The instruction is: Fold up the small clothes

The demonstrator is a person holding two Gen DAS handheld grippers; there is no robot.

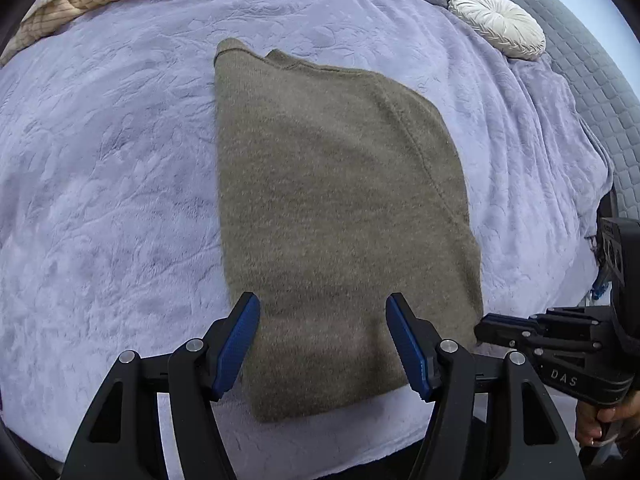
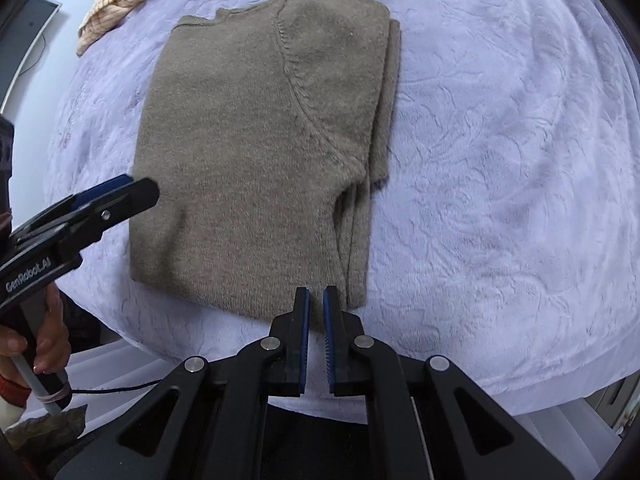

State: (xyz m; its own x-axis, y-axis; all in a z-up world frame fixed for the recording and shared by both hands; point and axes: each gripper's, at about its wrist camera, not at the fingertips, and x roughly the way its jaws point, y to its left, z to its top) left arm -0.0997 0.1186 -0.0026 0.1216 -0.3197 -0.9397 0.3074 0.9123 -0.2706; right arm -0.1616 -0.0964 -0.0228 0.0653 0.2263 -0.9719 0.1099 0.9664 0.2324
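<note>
Your left gripper (image 1: 322, 344) stands apart and empty; your right gripper (image 2: 316, 316) is nearly together, gripping nothing.
Both hover over the near hem of the folded sweater (image 1: 332, 208) on the lilac blanket (image 1: 104, 184). Only the left view shows a round white cushion (image 1: 498, 24).

The right gripper (image 2: 316, 300) hangs nearly closed, nothing between its jaws, just over the near hem of the folded brown sweater (image 2: 248, 140). The left gripper (image 2: 132, 190) reaches in from its left, over the lilac blanket (image 2: 500, 160).

Lavender bedspread (image 1: 120, 160); round white cushion (image 1: 498, 24) near grey quilted headboard (image 1: 592, 72).
</note>
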